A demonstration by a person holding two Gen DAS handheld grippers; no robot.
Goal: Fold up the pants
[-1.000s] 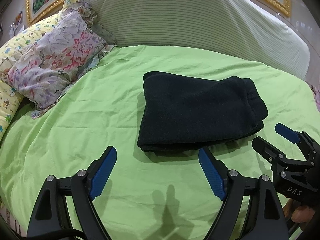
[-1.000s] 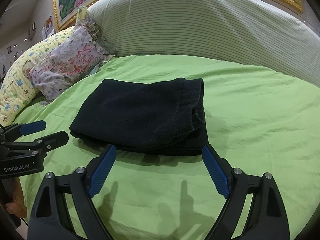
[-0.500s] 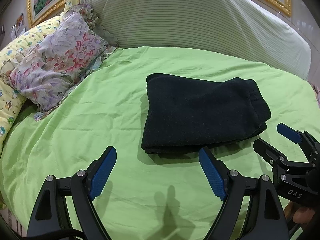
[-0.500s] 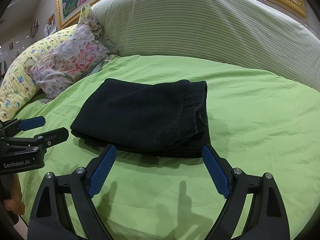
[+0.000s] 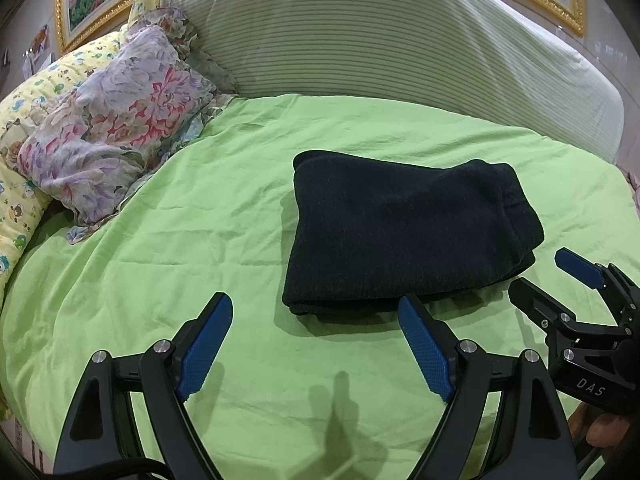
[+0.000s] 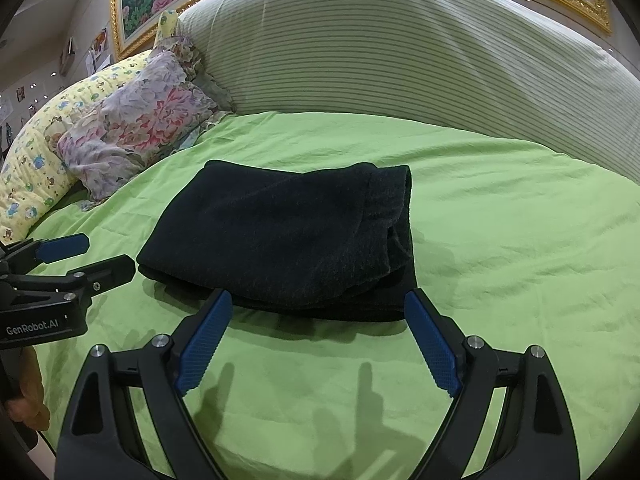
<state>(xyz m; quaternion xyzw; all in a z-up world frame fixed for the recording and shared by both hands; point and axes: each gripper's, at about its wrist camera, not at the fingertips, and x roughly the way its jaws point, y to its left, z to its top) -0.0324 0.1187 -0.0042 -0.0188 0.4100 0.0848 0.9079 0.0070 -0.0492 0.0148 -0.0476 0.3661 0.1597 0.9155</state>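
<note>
Pants point(image 5: 404, 236) folded mid-frame, green sheet point(image 5: 200, 248) bare all round; your left gripper point(image 5: 316, 334) and right gripper point(image 6: 318, 330) both released. Labels: "DAS", "GenRobot.AI".

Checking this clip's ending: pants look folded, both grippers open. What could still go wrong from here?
1. The pants show loose layers at their right end; a nudge could make them spread.
2. The right gripper and the left gripper sit close to the near edge; a forward move might snag the fold.
3. The sheet is wrinkled, so dragging it may shift the stack.
</note>
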